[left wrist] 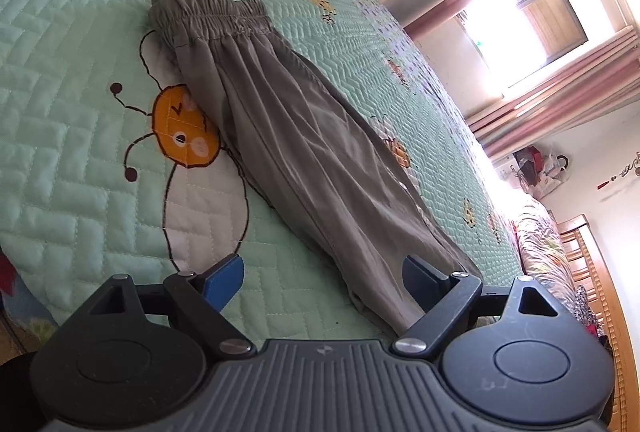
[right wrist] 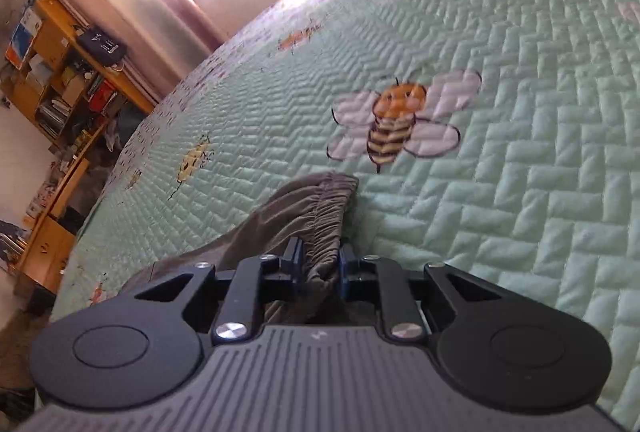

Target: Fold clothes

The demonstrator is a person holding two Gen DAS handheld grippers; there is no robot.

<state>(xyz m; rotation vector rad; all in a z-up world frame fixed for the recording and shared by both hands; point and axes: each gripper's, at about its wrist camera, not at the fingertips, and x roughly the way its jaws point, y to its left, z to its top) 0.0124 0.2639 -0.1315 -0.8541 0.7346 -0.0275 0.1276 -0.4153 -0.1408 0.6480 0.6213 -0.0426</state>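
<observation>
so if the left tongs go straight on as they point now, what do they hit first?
Likely the quilt between the open left tongs, just beside the grey trousers; depth is unclear.

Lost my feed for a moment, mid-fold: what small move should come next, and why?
Probably close the left tongs on the trouser hem. They stand open over the leg end of the grey trousers, while the right tongs are already shut on the elastic waistband; both ends need holding before the fold.

Grey trousers, folded lengthwise, flat on quilt
</observation>
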